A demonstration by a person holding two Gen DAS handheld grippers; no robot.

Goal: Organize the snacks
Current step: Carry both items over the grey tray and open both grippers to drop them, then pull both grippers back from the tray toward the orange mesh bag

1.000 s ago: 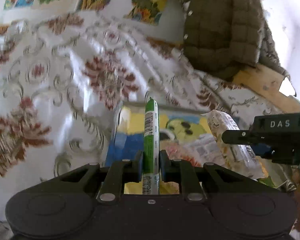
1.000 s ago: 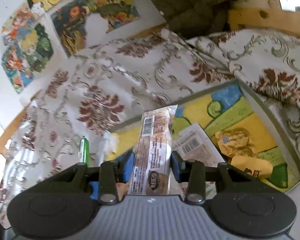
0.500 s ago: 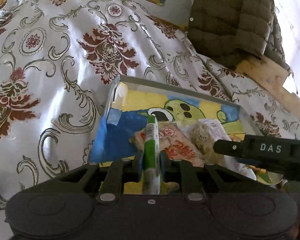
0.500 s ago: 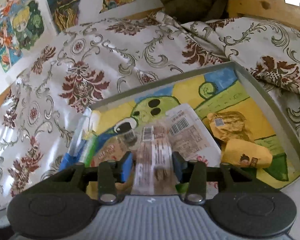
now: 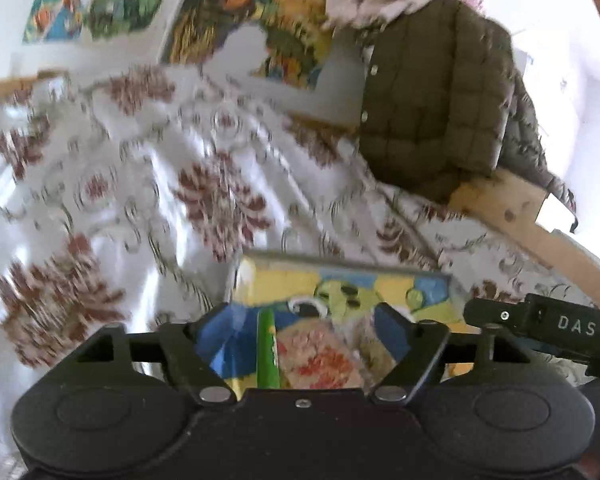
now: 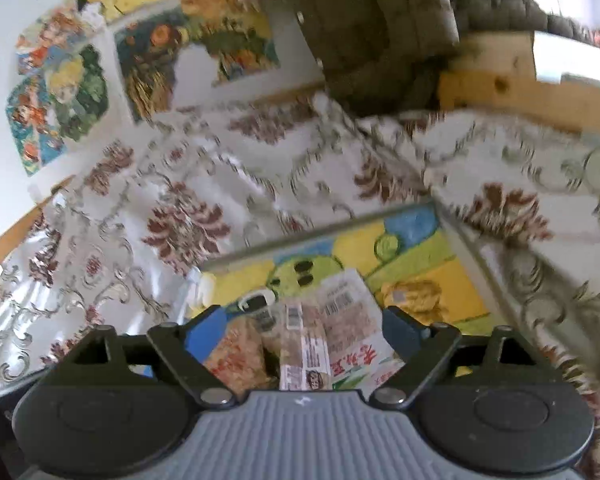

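A shallow tray [image 5: 340, 262] with a cartoon-painted bottom lies on the flowered bedspread. My left gripper [image 5: 300, 310] hovers over its near left part, jaws opening wide. The green stick snack [image 5: 268, 352] lies loose in the tray between them, touching neither finger. My right gripper [image 6: 300, 312] is also opening above the tray [image 6: 268, 250]. The clear-wrapped biscuit pack [image 6: 304, 344] lies free below it on a white packet [image 6: 352, 332] with red lettering. An orange-red packet [image 6: 236, 356] lies to its left. The right gripper's finger [image 5: 540, 326] shows at the right of the left wrist view.
Two yellow-brown packets [image 6: 416, 296] lie in the tray's right part. The flowered bedspread [image 5: 120, 208] spreads around the tray. An olive quilted jacket [image 5: 432, 92] hangs over a wooden bed frame [image 5: 512, 208] behind. Cartoon posters [image 6: 60, 92] cover the wall.
Both grippers have let go: the left dropped the green stick, the right the clear-wrapped biscuit pack, both into the tray. Both jaws spread wide and both hands rose and pulled back.
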